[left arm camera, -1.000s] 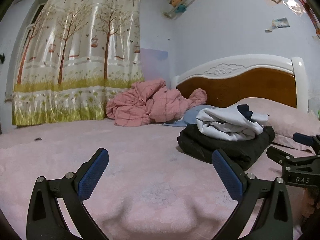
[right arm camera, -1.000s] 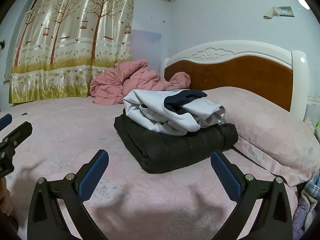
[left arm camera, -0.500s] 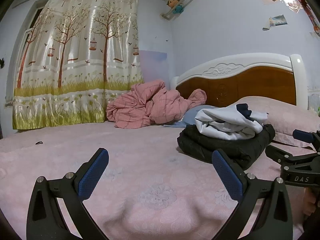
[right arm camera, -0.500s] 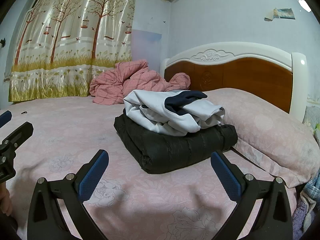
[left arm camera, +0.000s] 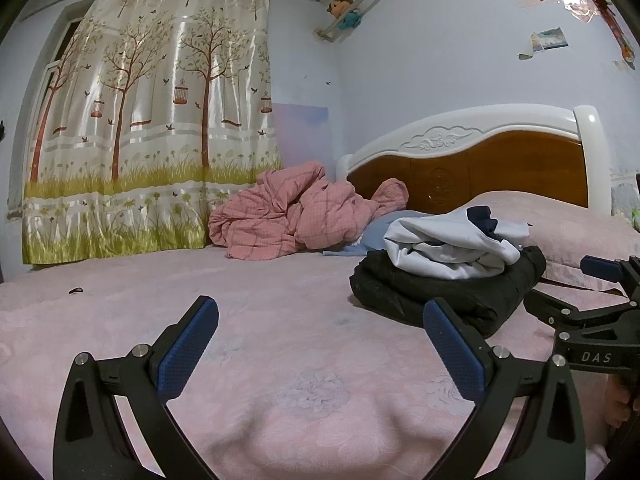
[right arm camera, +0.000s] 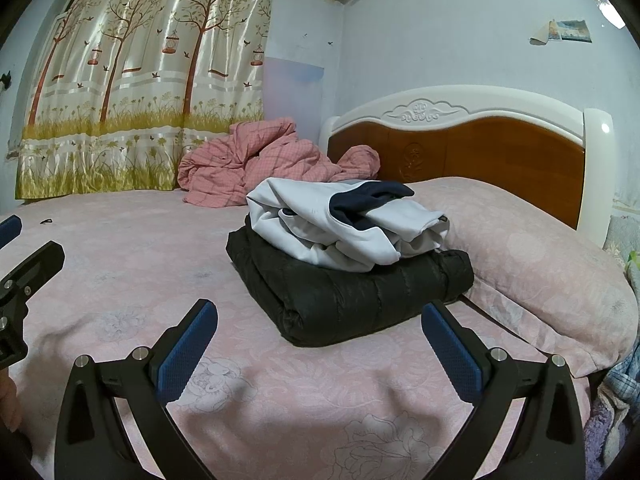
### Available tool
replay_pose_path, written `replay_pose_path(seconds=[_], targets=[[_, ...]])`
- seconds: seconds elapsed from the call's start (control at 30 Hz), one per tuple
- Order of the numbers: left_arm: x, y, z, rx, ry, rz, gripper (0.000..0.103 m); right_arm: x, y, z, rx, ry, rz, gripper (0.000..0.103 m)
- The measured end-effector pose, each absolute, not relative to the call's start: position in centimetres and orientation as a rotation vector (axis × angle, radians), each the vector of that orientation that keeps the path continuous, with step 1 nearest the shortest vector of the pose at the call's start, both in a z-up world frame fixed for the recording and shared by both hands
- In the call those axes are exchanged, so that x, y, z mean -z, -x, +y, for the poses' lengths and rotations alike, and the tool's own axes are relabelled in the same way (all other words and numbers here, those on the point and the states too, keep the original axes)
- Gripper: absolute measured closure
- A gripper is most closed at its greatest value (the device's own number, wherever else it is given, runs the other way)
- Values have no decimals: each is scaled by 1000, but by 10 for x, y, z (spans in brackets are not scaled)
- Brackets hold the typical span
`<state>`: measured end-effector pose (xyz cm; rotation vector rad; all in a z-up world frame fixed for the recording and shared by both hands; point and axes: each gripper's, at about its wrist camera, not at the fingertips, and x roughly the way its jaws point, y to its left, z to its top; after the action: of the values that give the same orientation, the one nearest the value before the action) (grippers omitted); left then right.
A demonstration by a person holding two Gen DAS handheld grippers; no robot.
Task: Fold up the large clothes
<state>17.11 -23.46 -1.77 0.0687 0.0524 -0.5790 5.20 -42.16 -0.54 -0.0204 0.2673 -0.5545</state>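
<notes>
Right wrist view, both grippers' jaws spread empty, white garment atop folded black jacket, pink bed.

Matt black plastic on the left gripper, with dimpled blue rubbery pads and bright metal screw heads; same finish on the right gripper. Beneath both, soft pink bedspread, matt cloth with a woven flower pattern. Ahead of the right gripper, quilted black jacket with a faint sheen; on top of it, smooth white and navy garment. Further ahead, glossy brown wood headboard framed in shiny white. Far left, satiny curtain; beside it, rumpled pink checked quilt.
</notes>
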Motion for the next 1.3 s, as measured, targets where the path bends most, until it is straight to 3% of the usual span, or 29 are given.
replay_pose_path(seconds=[1.3], targets=[[16,-178,-237,575,-53,69,1,6,-53,-427,554,31,264,0]])
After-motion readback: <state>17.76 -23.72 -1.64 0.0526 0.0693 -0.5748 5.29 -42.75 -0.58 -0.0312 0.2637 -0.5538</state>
